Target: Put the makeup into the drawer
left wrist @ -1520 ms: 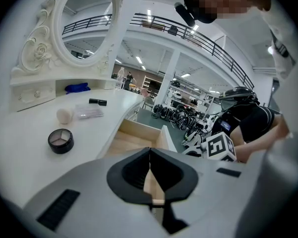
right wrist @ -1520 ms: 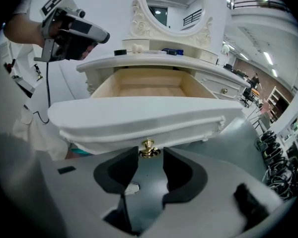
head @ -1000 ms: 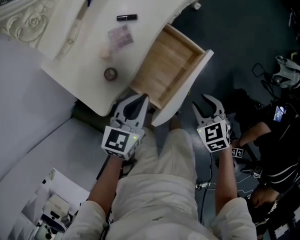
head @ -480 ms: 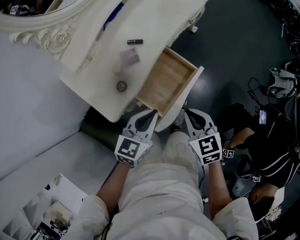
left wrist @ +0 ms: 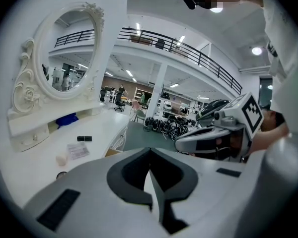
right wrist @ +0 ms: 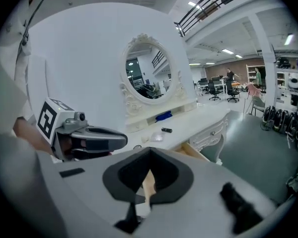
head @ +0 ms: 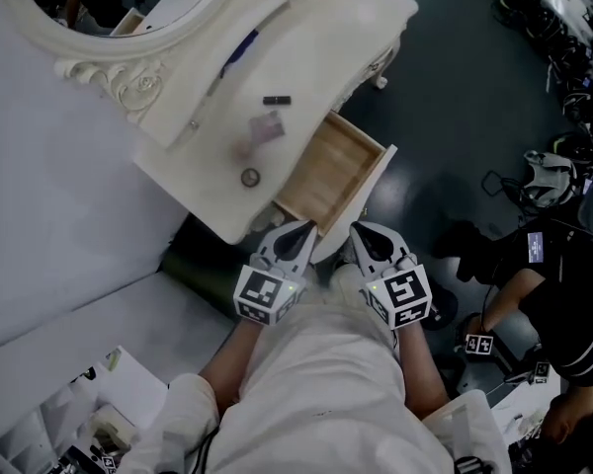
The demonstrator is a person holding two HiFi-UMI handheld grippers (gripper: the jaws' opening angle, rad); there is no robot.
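Wooden drawer open; L gripper shut, empty, R gripper jaws just closed on nothing. Prob. best: reopen jaws before reaching for black tube

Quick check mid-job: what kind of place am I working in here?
Probably a large open workshop hall, not a home: a railed mezzanine overhead, office chairs beyond the white dressing table.

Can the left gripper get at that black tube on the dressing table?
Probably yes: the black tube lies uncovered on the dressing table, but the left gripper is shut and must open.
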